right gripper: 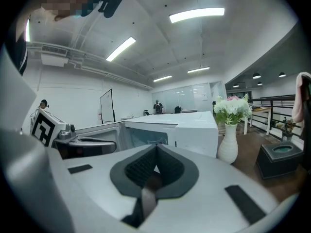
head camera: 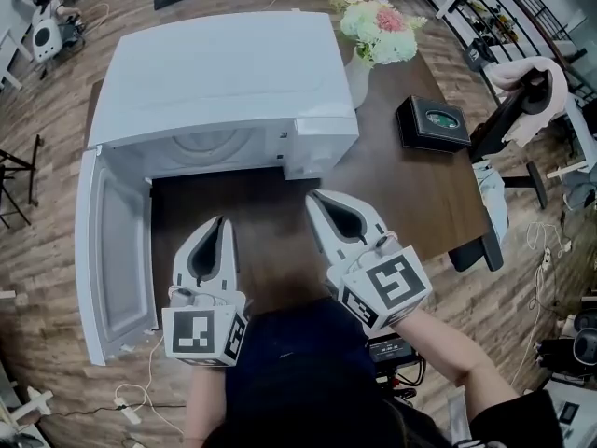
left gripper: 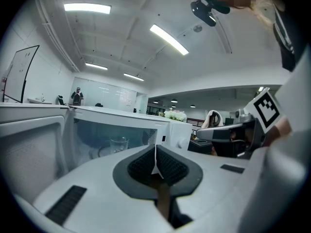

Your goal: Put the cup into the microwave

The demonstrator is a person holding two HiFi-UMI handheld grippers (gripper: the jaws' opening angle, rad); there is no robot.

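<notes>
Cup (left gripper: pixel 118 144), clear glass, is sitting upright inside the microwave (head camera: pixel 224 82) cavity, ahead of and slightly left of the left gripper (head camera: pixel 219 220) tips, and well apart from them. The left gripper is pointing into the open cavity with its jaws pressed together, pads meeting, nothing between them. The right gripper (head camera: pixel 317 196) is hovering just beside it on its right, jaws also closed together and empty, with its tips aiming toward the control panel (head camera: pixel 317 138) end of the oven front. Both grippers are hanging over the dark wooden table (head camera: pixel 410 194) directly in front of the oven, touching neither it nor each other. The microwave door (head camera: pixel 112 250) is standing swung wide open to the left of the left gripper. Farther out, ahead and right of the right gripper, a white vase (head camera: pixel 359 77) holding flowers (head camera: pixel 378 21) is standing just beside the microwave's right wall. A black box (head camera: pixel 431 122) is lying on the table further right, well apart from both grippers.
</notes>
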